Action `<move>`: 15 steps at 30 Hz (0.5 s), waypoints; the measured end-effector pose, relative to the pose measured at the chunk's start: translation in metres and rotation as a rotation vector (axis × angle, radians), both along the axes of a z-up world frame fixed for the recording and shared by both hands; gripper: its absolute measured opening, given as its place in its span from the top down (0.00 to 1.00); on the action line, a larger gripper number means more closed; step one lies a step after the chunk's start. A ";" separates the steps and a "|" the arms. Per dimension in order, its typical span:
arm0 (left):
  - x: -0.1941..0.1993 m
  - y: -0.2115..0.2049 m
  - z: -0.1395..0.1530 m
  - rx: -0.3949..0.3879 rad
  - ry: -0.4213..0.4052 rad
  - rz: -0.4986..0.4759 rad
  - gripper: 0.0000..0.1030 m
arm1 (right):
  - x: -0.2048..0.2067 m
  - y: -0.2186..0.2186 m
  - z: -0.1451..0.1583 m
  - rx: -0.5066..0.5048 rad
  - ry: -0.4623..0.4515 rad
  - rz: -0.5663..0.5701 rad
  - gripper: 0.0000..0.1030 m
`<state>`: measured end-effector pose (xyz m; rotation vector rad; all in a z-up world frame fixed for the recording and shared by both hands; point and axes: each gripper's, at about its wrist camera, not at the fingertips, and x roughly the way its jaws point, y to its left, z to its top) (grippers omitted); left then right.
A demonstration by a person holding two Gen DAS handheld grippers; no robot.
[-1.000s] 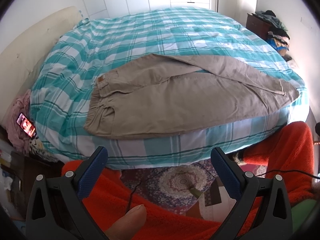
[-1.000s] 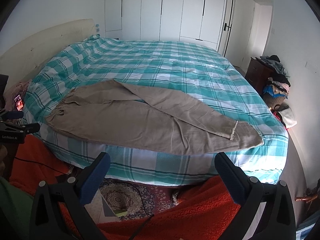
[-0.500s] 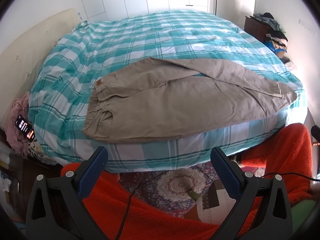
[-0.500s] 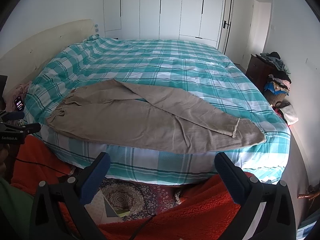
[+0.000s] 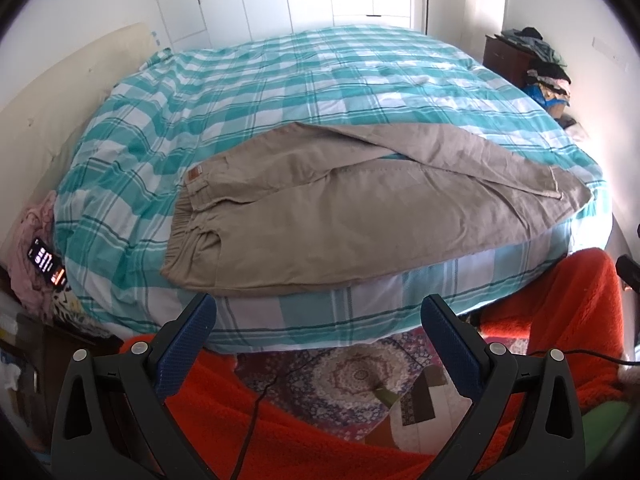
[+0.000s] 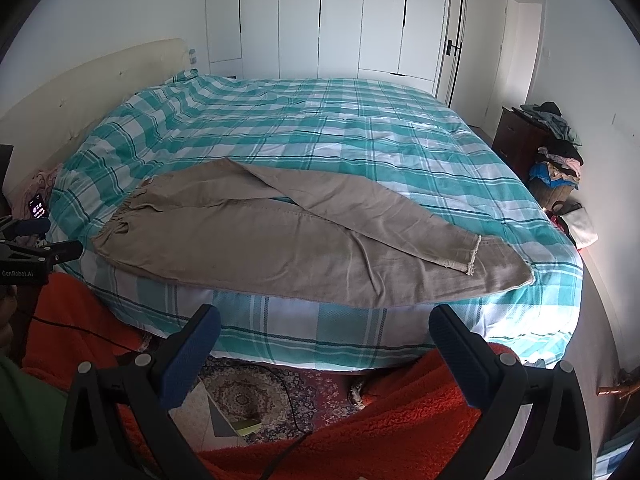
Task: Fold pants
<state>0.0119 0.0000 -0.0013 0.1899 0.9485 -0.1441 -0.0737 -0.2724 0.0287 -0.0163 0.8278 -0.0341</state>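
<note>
Tan pants (image 5: 340, 208) lie flat along the near edge of a bed with a teal and white checked cover (image 5: 320, 76). The waistband is at the left, the legs run right, and the upper leg crosses over the lower one. The pants also show in the right wrist view (image 6: 280, 248). My left gripper (image 5: 318, 316) is open and empty, held off the bed in front of the waist half. My right gripper (image 6: 324, 328) is open and empty, in front of the leg half. The left gripper also shows at the left edge of the right wrist view (image 6: 36, 248).
Orange fleece fabric (image 5: 280, 432) and a patterned rug (image 5: 352, 372) lie below the grippers. A phone with a lit screen (image 5: 46, 266) rests on clutter left of the bed. A dark dresser piled with clothes (image 6: 548, 140) stands at the right. White wardrobe doors (image 6: 340, 20) are behind the bed.
Both grippers have risen slightly and tilted up, so the bed sits lower in the views. A fingertip seen under the left gripper one second ago is gone. The pants have not moved.
</note>
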 end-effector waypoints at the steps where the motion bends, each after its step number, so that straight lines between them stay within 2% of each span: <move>1: 0.000 0.000 0.000 0.000 -0.001 0.001 0.01 | 0.000 0.000 0.000 0.001 -0.001 -0.002 0.00; 5: 0.001 0.001 0.003 0.013 -0.024 0.016 0.01 | 0.001 -0.001 -0.001 -0.001 -0.003 -0.015 0.00; 9: 0.007 0.010 0.015 0.102 -0.120 0.025 0.01 | 0.009 -0.010 0.004 -0.070 0.017 -0.059 0.00; 11: 0.018 0.015 0.026 0.115 -0.200 -0.026 0.01 | 0.018 -0.016 0.010 -0.103 0.040 -0.048 0.00; 13: 0.030 0.016 0.032 0.104 -0.253 -0.103 0.01 | 0.033 -0.020 0.018 -0.183 0.060 -0.012 0.00; 15: 0.045 0.008 0.038 0.122 -0.249 -0.175 0.01 | 0.047 -0.025 0.027 -0.267 0.057 0.008 0.00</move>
